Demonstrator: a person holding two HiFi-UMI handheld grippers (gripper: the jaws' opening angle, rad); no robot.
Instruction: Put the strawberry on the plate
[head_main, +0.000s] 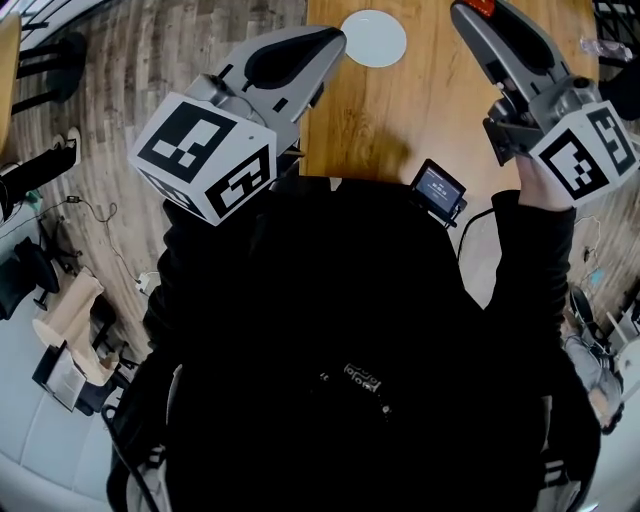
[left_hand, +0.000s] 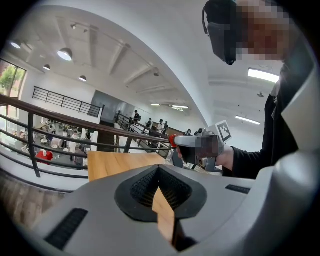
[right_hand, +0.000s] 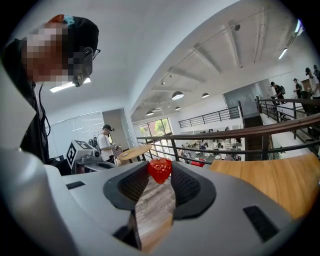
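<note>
A small red strawberry (right_hand: 159, 170) is pinched between the tips of my right gripper (right_hand: 160, 173), which is shut on it. In the head view that gripper (head_main: 466, 8) is held up at the top right, with the strawberry (head_main: 481, 6) showing red at its tip. The round white plate (head_main: 373, 38) lies on the wooden table (head_main: 430, 120), between the two grippers. My left gripper (head_main: 335, 40) hangs just left of the plate, raised, shut with nothing in it (left_hand: 159, 169). The left gripper view shows the right gripper (left_hand: 176, 143) carrying the strawberry (left_hand: 172, 141).
A small device with a screen (head_main: 438, 188) sits at the table's near edge. Wood-plank floor (head_main: 150, 60) lies to the left, with dark chairs (head_main: 45, 60) and bags. A railing (right_hand: 260, 132) and further tables stand beyond. The person's dark torso fills the lower head view.
</note>
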